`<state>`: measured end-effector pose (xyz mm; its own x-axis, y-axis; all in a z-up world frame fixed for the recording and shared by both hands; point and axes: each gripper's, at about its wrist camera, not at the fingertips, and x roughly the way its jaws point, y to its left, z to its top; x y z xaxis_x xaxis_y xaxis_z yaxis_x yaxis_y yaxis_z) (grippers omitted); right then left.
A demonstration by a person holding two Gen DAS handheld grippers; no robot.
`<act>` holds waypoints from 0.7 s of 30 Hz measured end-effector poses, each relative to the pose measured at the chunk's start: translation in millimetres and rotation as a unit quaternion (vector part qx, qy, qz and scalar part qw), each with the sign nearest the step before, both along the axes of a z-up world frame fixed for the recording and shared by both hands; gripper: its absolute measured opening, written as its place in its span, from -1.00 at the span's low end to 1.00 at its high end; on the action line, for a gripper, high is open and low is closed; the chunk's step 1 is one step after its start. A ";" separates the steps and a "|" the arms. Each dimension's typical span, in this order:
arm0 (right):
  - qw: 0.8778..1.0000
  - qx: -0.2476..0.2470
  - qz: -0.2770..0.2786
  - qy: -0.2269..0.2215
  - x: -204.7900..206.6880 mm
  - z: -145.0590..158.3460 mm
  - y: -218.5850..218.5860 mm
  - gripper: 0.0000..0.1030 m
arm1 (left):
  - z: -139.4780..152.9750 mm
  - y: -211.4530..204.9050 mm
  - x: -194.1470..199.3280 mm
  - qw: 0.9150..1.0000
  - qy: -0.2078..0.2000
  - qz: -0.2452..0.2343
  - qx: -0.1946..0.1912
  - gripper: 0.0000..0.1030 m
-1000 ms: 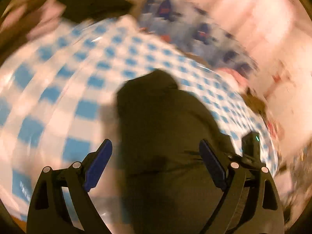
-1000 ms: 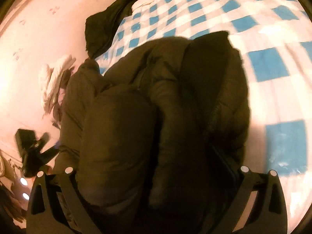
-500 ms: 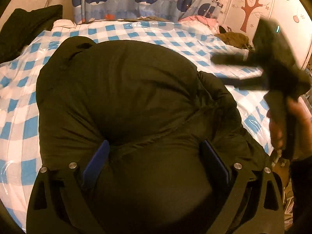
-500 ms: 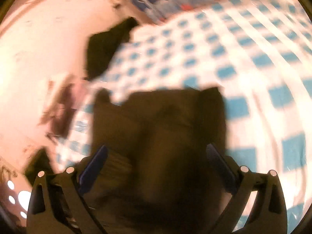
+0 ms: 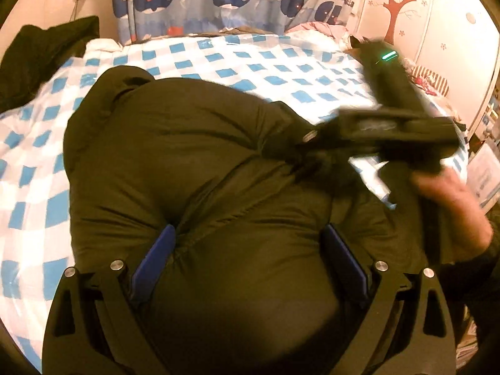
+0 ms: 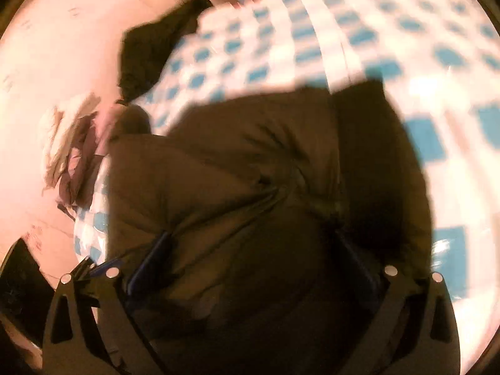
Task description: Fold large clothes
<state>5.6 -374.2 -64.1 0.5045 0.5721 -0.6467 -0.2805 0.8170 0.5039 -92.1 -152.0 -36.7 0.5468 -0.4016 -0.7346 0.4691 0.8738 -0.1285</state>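
A dark olive puffy jacket [image 5: 193, 168] lies bunched on the blue-and-white checked bed cover [image 5: 34, 168]. My left gripper [image 5: 250, 250] is open, its blue pads [image 5: 159, 250] wide apart and resting on the jacket's near bulge, which swells up between them. In the left wrist view my right gripper [image 5: 287, 148], blurred and held by a hand [image 5: 447, 193], reaches in from the right over the jacket's right side. The right wrist view is blurred: the right gripper [image 6: 253, 259] stands open just above the jacket [image 6: 250, 168], with both pads wide apart.
A second dark garment [image 5: 40, 59] lies at the bed's far left corner, also visible in the right wrist view [image 6: 150, 53]. A whale-print curtain [image 5: 218, 0] hangs behind the bed. Loose clothes [image 5: 428, 78] pile up at the far right, and more clothes [image 6: 68, 143] lie beside the bed.
The left gripper swung across onto the jacket, then held still. The right gripper's pads, buried in the jacket before, have come free and lifted, and it has moved in over the jacket.
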 end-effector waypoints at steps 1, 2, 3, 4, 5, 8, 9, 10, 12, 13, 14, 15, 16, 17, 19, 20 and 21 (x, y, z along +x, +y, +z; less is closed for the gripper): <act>1.000 -0.017 -0.003 -0.009 -7.1 3.1 2.1 0.88 | 0.3 0.7 -1.1 1.000 -0.002 0.000 0.000 0.76; 0.999 -0.032 -0.004 -0.008 -9.2 0.1 4.1 0.88 | 0.8 1.8 -1.9 1.000 -0.005 0.003 0.000 0.78; 0.998 -0.061 -0.006 0.008 -9.1 -11.5 7.6 0.88 | 1.3 2.3 -2.3 1.000 -0.008 0.005 0.000 0.78; 0.998 -0.061 0.000 0.027 -7.8 -25.2 7.7 0.89 | 1.7 1.8 -3.1 1.000 -0.009 0.005 0.001 0.78; 0.998 -0.041 0.002 0.046 -4.3 -35.0 4.7 0.89 | 1.7 0.6 -4.5 1.000 -0.008 0.006 0.003 0.78; 0.999 -0.035 -0.007 0.040 -12.5 -21.9 -1.7 0.88 | 2.8 -4.7 -11.9 0.999 -0.025 0.010 0.028 0.78; 0.999 -0.035 -0.008 0.028 -18.3 -14.4 -2.0 0.88 | 3.4 -5.5 -14.4 0.999 -0.032 0.013 0.037 0.78; 0.999 -0.033 -0.008 0.018 -25.7 -7.4 -4.3 0.88 | 3.9 -5.7 -17.0 0.998 -0.037 0.015 0.042 0.78; 0.999 -0.033 -0.010 -0.003 -45.7 6.2 -7.5 0.88 | 5.2 -4.6 -20.6 0.998 -0.044 0.019 0.048 0.78; 0.999 -0.038 -0.012 -0.009 -55.2 9.7 -9.1 0.88 | 5.9 -4.0 -21.9 0.997 -0.046 0.022 0.049 0.78; 0.999 -0.043 -0.013 -0.011 -60.7 10.5 -9.6 0.88 | 6.8 -3.5 -23.6 0.997 -0.050 0.025 0.052 0.78; 0.998 -0.053 -0.016 -0.012 -70.0 9.1 -11.4 0.88 | 7.4 -3.6 -25.2 0.997 -0.052 0.028 0.055 0.78; 0.998 -0.064 -0.019 -0.009 -73.9 6.9 -11.8 0.88 | 8.0 -3.7 -26.8 0.996 -0.055 0.030 0.057 0.78; 0.996 -0.086 -0.022 0.001 -71.1 0.5 -10.5 0.88 | 8.5 -4.0 -28.7 0.996 -0.057 0.031 0.059 0.78; 0.995 -0.095 -0.008 0.041 -67.2 -24.2 -8.1 0.89 | 7.9 -5.9 -32.5 0.996 -0.058 0.030 0.064 0.78; 0.995 -0.088 -0.006 0.050 -64.2 -31.4 -9.3 0.89 | 7.3 -7.3 -34.2 0.995 -0.059 0.029 0.070 0.78; 0.995 -0.089 -0.007 0.053 -63.1 -32.4 -9.6 0.89 | 6.9 -8.2 -35.7 0.995 -0.060 0.030 0.075 0.78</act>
